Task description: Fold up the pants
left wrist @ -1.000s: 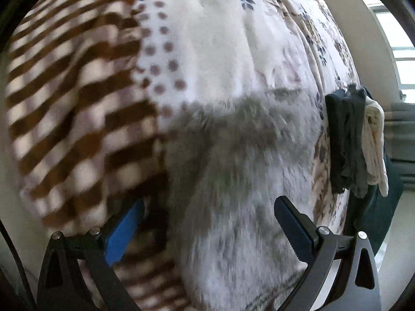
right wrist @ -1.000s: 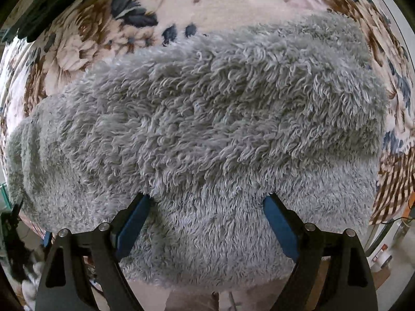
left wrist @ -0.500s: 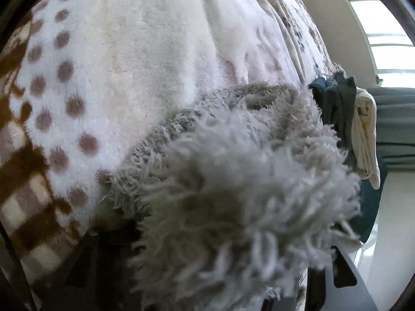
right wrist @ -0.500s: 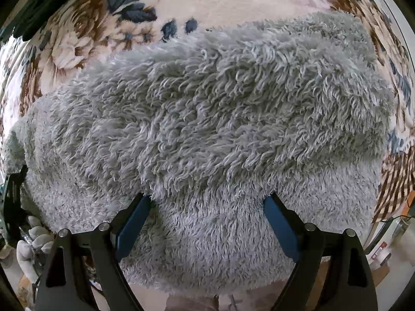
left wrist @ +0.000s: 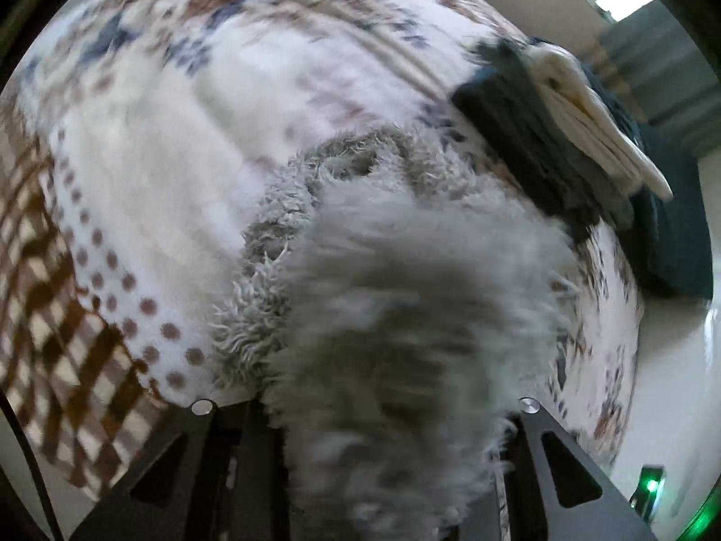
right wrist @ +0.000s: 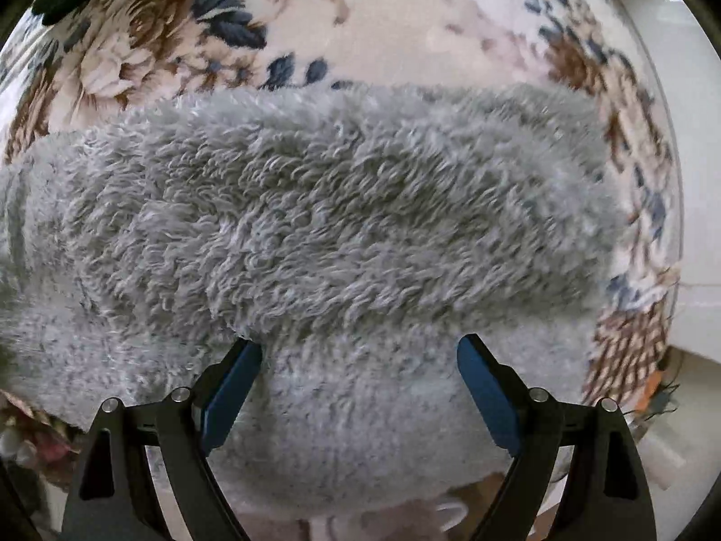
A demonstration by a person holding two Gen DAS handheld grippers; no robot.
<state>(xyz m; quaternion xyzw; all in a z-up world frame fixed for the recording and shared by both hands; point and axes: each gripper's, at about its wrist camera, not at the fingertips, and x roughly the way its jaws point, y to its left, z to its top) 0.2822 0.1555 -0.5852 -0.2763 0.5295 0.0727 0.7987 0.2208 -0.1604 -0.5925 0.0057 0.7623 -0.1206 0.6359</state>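
Grey fluffy pants (right wrist: 342,225) lie on a patterned blanket (right wrist: 396,27). In the right wrist view my right gripper (right wrist: 360,360) is open, its blue pads (right wrist: 230,387) pressed onto the fleece near the near edge of a fold. In the left wrist view a bunch of the grey pants (left wrist: 405,338) fills the space between the arms of my left gripper (left wrist: 387,410) and hides the fingertips; the cloth looks held and lifted, with the rest of the pants (left wrist: 288,234) trailing onto the blanket (left wrist: 148,144).
A stack of folded clothes, dark grey under cream (left wrist: 563,126), lies on the blanket at the right of the left wrist view. The blanket has a brown checked part (left wrist: 54,297) at the left. Pale floor (left wrist: 667,360) lies beyond the bed edge.
My left gripper went from open over the pants to closed in on a bunch of fleece, then lifted and swung it right. My right gripper stayed open on the pants.
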